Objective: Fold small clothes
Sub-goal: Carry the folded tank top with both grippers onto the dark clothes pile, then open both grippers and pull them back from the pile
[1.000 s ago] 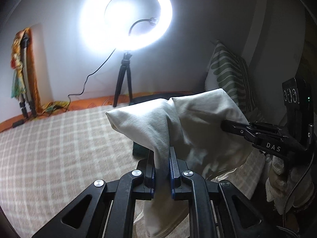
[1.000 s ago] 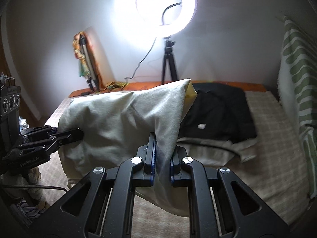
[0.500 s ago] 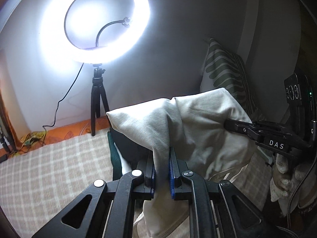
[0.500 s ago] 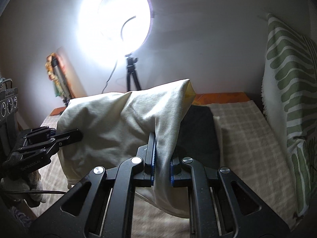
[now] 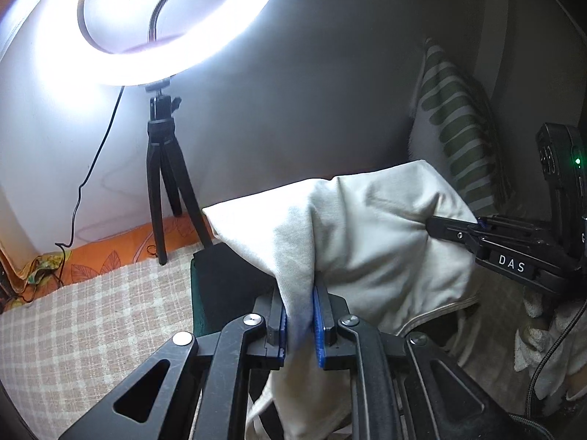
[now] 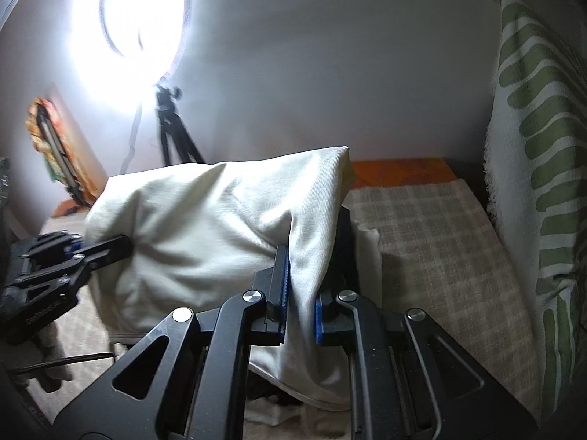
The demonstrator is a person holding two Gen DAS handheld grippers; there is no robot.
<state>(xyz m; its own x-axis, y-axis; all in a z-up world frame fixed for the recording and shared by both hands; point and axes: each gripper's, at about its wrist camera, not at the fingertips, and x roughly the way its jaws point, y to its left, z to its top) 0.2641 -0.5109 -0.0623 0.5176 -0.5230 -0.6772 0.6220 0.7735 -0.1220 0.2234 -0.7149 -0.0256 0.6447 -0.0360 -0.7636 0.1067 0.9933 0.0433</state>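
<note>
A cream garment [image 5: 367, 242] hangs stretched between both grippers above the bed. My left gripper [image 5: 299, 326] has one bunched edge of it between its blue pads; the jaws are opening slightly, and the cloth still fills the gap. My right gripper [image 6: 299, 304] is shut on the other edge of the cream garment [image 6: 205, 227]. Each gripper shows in the other's view: the right gripper [image 5: 451, 233] at the right, the left gripper [image 6: 106, 249] at the left. A dark folded garment [image 5: 220, 286] lies on the bed right under the cream one, mostly hidden.
A lit ring light [image 5: 161, 18] on a black tripod [image 5: 165, 183] stands close ahead by the wall. A green-striped pillow [image 6: 539, 165] leans at the right. The checked bed cover [image 6: 433, 242] spreads below, with an orange sheet [image 5: 110, 256] at its far edge. A gloved hand [image 5: 543, 341] holds the right gripper.
Both grippers have carried the cream garment forward and a little lower, toward the wall. The ring light and pillow loom larger. The dark garment now lies under the cloth.
</note>
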